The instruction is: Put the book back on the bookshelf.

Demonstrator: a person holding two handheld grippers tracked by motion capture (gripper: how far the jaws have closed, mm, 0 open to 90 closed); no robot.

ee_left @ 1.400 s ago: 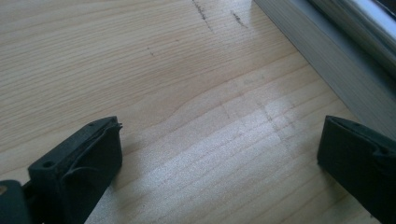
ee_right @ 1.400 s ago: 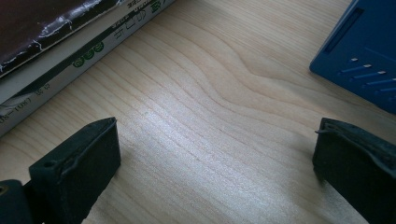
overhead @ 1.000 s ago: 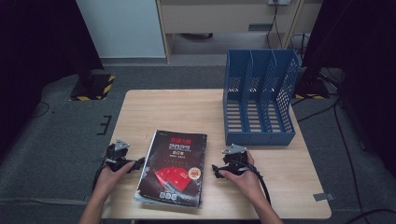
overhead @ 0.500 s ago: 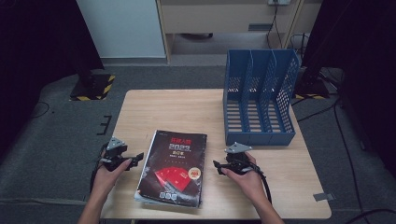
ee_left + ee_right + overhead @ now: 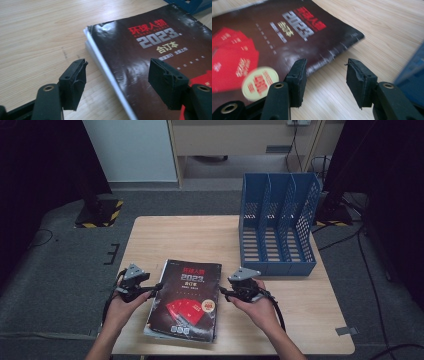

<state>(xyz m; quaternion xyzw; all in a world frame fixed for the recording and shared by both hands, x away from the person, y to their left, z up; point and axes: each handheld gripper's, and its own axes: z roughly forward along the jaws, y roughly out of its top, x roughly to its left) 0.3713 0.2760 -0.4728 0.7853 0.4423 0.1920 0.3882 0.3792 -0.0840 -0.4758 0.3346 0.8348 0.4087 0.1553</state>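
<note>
Grippers flanked the magazine: L gripper (image 5: 156, 287) at its left edge, R gripper (image 5: 223, 293) at right edge, prob to lift it from both sides. Jaws partway open, just been closing, nothing pinched yet. Magazine (image 5: 187, 299) flat on table (image 5: 200, 237), near front edge; blue file rack (image 5: 278, 227) beyond, likely destination.

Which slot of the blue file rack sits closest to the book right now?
The leftmost slot of the blue file rack; the other two lie farther right, away from the book.
</note>
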